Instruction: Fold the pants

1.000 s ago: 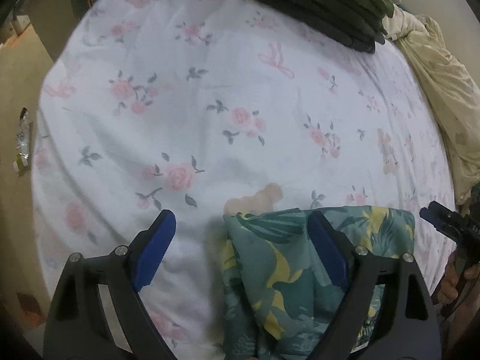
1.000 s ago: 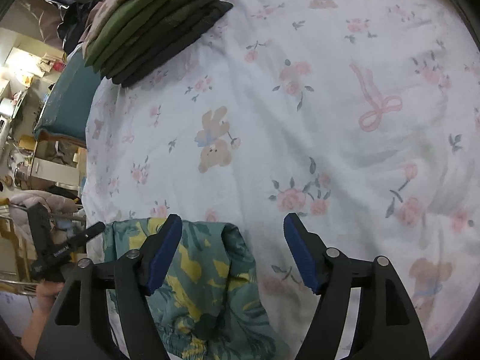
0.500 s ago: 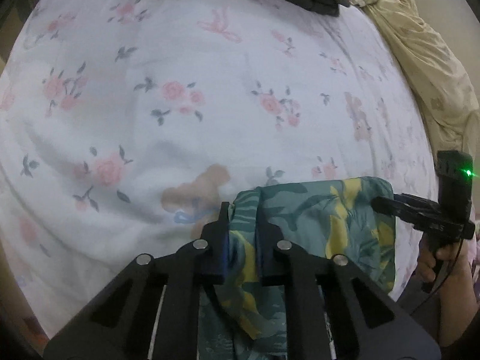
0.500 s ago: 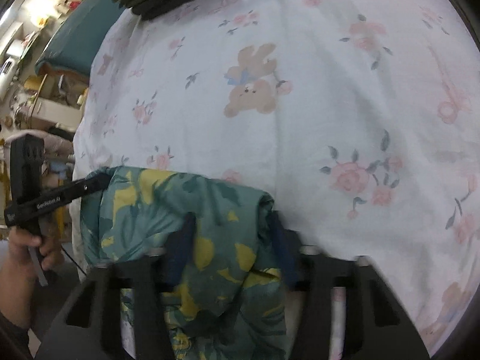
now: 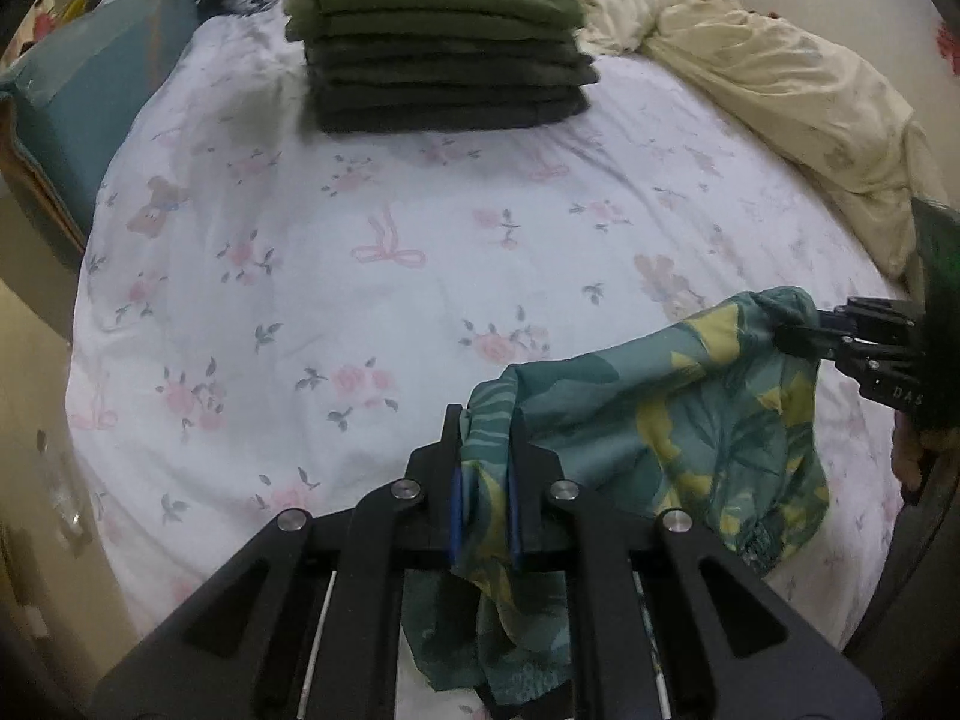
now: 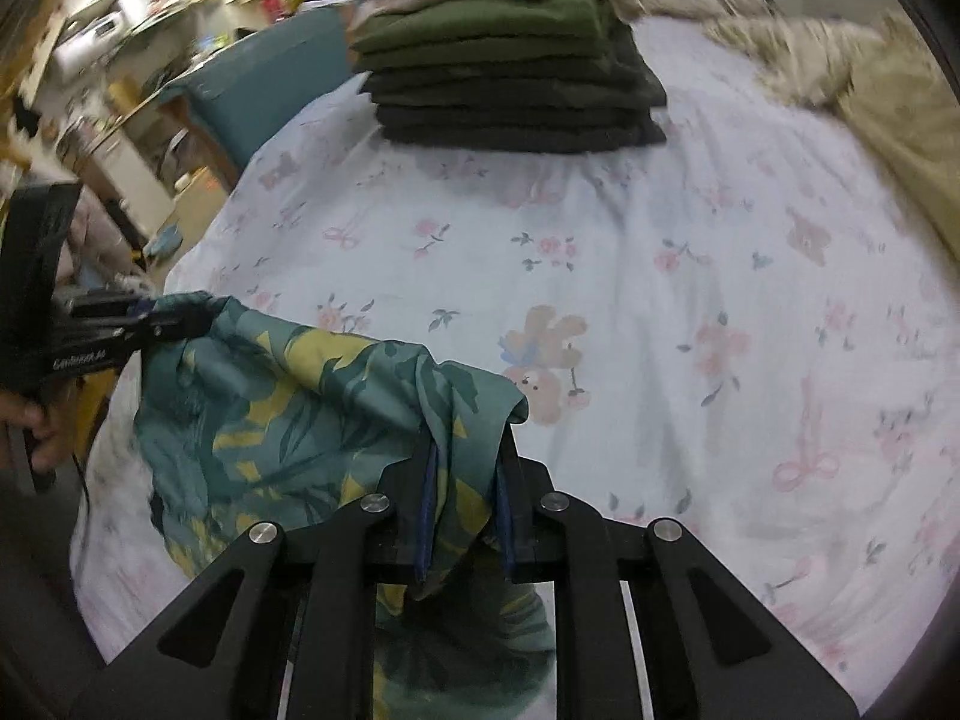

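The pants (image 5: 678, 420) are teal with yellow and dark green leaf print. My left gripper (image 5: 485, 420) is shut on one corner of their top edge, near the front of the bed. My right gripper (image 6: 465, 450) is shut on the other corner of the pants (image 6: 288, 420). The cloth hangs stretched between the two, lifted above the sheet, with the lower part drooping. In the left wrist view the right gripper (image 5: 798, 324) shows at the right edge; in the right wrist view the left gripper (image 6: 192, 315) shows at the left edge.
The bed has a white floral sheet (image 5: 372, 276). A stack of folded dark green clothes (image 5: 444, 48) sits at the far side. A cream blanket (image 5: 780, 78) lies bunched at the far right. A teal pillow (image 5: 84, 96) is at the far left.
Both grippers went from open over the pants to shut on the top corners. They then lifted the cloth off the sheet and both views tilted up toward the far side of the bed.
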Demonstrator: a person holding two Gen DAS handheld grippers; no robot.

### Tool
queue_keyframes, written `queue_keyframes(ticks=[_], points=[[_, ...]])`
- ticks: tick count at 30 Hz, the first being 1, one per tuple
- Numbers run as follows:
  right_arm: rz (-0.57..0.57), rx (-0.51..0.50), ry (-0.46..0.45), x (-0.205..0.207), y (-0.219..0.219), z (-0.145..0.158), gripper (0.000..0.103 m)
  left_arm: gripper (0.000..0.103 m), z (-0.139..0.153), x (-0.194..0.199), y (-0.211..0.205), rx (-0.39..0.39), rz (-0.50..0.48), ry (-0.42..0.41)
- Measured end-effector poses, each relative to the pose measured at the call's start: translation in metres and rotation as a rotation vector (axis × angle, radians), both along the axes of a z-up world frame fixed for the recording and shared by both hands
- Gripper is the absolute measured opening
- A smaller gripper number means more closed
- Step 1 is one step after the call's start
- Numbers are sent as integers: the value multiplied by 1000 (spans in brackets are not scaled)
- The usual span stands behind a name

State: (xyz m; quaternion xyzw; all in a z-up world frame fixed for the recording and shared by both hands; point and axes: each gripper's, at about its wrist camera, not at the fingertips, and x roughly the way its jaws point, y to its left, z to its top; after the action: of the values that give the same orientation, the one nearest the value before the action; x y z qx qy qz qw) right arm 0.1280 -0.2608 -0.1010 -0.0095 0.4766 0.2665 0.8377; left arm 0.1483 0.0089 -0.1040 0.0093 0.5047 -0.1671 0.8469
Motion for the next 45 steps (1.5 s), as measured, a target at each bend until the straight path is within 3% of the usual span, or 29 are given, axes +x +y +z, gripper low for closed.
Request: queue_keyframes(ticks=[5, 9, 13, 16, 20, 22, 24, 26, 27, 29, 31, 33, 36, 38, 41, 45], points=[[99, -62, -92, -36, 5, 18, 14, 9, 20, -27, 0, 35, -115, -90], [197, -161, -146, -69, 15, 23, 14, 9, 21, -61, -20, 218, -345, -155], [263, -201, -104, -90, 12, 15, 13, 9, 16, -89, -20, 224, -456, -127], [308, -285, -55, -103, 15, 2, 10, 9, 11, -110, -34, 260, -556, -123], [374, -349, 27, -119, 22, -17, 10, 13, -12, -133, -46, 329, -638, -45], [368, -385, 53, -121, 25, -23, 10, 25, -25, -130, -47, 355, -605, 25], [294, -397, 73, -116, 20, -18, 13, 37, -29, -120, -43, 312, -516, 158], [237, -327, 142, -114, 7, -6, 34, 42, -18, -114, -35, 242, -451, 229], [230, -310, 133, -117, 1, 3, 41, 45, -5, -112, -27, 171, -425, 247], [188, -282, 80, -122, -10, 20, 47, 53, 17, -110, -13, 105, -367, 227], [115, -159, 36, -115, -23, 41, 47, 56, 36, -105, 0, 63, -275, 156], [21, -60, -48, -106, -32, 60, 47, 56, 48, -93, 10, 24, -115, 80], [-30, 13, -57, -86, -21, 60, 45, 54, 44, -79, -3, -61, -36, 56], [-29, -14, -14, -73, -10, 44, 37, 54, 29, -77, -23, -45, -41, 63], [11, -34, 113, -67, 5, 11, 32, 50, -14, -80, -45, 2, -73, 176], [169, -278, 180, -92, 27, -24, 30, 52, -46, -92, -43, 117, -76, 257]])
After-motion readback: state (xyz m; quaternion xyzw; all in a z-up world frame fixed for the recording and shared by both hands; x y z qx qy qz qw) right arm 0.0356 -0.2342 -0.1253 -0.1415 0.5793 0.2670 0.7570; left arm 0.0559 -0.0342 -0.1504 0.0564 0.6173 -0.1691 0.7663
